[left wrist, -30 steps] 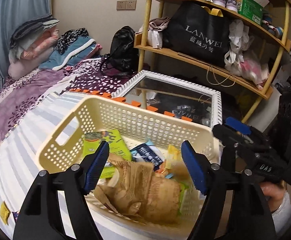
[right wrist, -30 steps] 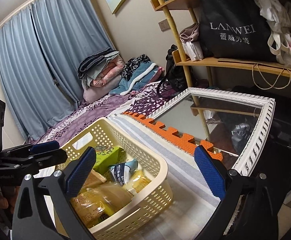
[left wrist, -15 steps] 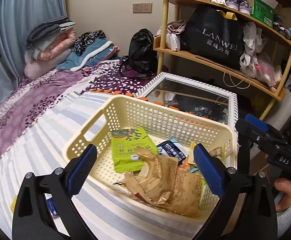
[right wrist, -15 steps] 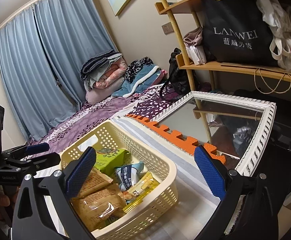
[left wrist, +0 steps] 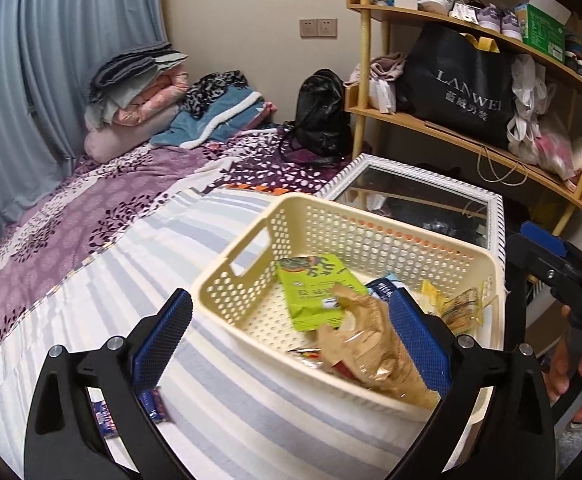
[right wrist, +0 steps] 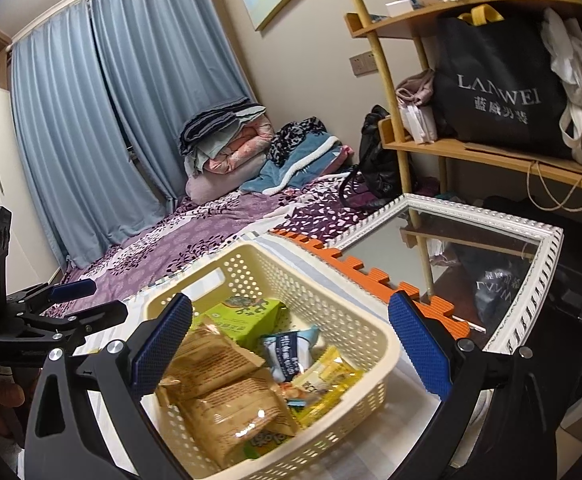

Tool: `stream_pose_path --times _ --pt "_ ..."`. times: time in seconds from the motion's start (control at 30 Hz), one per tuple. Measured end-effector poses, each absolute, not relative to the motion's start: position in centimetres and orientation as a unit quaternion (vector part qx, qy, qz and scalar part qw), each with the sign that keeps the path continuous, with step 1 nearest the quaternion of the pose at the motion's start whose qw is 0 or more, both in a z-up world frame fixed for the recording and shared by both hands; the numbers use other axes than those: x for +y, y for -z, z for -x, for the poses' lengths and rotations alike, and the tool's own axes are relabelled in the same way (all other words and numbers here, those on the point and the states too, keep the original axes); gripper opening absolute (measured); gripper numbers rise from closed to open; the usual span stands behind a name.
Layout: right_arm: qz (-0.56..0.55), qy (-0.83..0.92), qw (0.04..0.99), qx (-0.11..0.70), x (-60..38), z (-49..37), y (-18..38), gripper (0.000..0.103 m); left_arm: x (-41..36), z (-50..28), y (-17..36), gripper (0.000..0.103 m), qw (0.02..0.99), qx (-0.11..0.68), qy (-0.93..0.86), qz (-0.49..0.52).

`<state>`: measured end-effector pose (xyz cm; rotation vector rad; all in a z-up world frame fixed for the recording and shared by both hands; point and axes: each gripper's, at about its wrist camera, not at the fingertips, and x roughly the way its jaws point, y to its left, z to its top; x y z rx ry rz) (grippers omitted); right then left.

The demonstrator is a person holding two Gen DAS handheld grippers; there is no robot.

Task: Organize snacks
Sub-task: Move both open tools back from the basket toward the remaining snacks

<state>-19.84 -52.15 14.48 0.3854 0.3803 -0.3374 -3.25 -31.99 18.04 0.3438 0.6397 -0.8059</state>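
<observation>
A cream perforated basket (left wrist: 251, 280) (right wrist: 375, 388) sits on the striped bedsheet and holds several snack packs: a green pack (left wrist: 311, 292) (right wrist: 247, 316), brown bags (left wrist: 371, 344) (right wrist: 219, 392), a blue-white pack (right wrist: 287, 352) and yellow packs (right wrist: 327, 376). My left gripper (left wrist: 291, 344) is open and empty, hovering over the basket's near left corner. My right gripper (right wrist: 291, 344) is open and empty above the basket. A small blue snack pack (left wrist: 153, 404) lies on the sheet by my left finger.
A white-framed mirror (left wrist: 423, 196) (right wrist: 471, 248) lies beyond the basket beside an orange foam strip (right wrist: 371, 276). A wooden shelf (left wrist: 471, 136) holds a black bag and shoes. Folded bedding (left wrist: 139, 92) is piled by the curtains.
My left gripper opened wider, drew back and shifted left off the brown bag, which stays in the basket. The right gripper moved slightly closer over the basket.
</observation>
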Motion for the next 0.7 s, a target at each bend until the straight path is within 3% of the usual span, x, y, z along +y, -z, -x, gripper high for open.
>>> stream_pose_path --times 0.7 --pt "-0.13 0.101 0.966 0.2 -44.5 16.2 -17.2 0.098 -22.5 0.8 -17.6 0.1 0.89 0.308 0.313 -0.124"
